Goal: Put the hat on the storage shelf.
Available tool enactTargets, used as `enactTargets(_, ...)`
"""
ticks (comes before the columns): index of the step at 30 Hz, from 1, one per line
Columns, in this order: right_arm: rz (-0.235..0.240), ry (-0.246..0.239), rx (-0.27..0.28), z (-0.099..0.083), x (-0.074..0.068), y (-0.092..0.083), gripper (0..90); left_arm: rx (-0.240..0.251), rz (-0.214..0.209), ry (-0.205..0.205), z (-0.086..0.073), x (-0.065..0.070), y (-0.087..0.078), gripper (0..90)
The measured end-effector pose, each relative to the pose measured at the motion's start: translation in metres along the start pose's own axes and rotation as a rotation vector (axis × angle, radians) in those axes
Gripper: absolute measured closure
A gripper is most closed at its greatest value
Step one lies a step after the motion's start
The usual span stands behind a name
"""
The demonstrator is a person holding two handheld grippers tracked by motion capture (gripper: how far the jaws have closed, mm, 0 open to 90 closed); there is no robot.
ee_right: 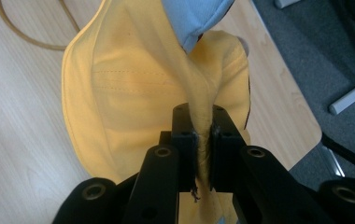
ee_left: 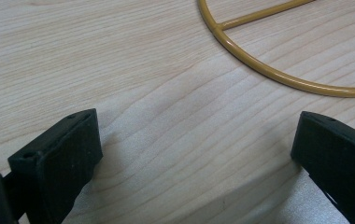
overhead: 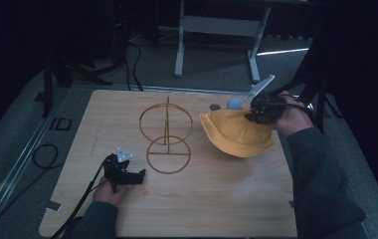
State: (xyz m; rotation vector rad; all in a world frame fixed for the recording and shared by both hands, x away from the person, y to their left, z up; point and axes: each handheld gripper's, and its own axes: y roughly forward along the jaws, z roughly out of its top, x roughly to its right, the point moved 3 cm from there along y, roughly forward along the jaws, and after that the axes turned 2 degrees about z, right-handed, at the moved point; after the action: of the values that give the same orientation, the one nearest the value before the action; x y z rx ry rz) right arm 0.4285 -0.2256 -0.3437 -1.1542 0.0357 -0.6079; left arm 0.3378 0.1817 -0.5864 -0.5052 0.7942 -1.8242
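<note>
The right claw [ee_right: 202,140] pinches the yellow hat [overhead: 236,133]. The left claw [ee_left: 194,154] is open and holds nothing. Next, I think, the hat goes onto the wire stand [overhead: 167,134].

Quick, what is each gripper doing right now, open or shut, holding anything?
Left gripper: open, holding nothing, above the bare wooden table.
Right gripper: shut on a fold of the yellow hat.

You had one yellow hat [overhead: 236,135] on the wooden table [overhead: 217,204], just right of one gold wire stand [overhead: 166,134]. That stand carried two rings. Beyond the hat, right of the stand, sat one blue ball [overhead: 234,103] and one small grey object [overhead: 215,106]. You held two grippers.
</note>
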Motion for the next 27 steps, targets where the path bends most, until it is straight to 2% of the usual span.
enactTargets(13,-0.033,0.053,0.150,0.003,0.009,-0.029,83.6,-0.002,0.000,0.001,0.000,0.000,0.000,1.8)
enactTargets(19,-0.014,0.065,0.234,0.008,0.008,-0.036,83.7,-0.003,-0.001,0.001,0.000,0.000,0.000,1.9)
enactTargets(27,0.015,0.061,0.294,0.015,0.004,-0.040,83.8,-0.003,-0.002,0.002,0.000,0.000,0.000,1.9)
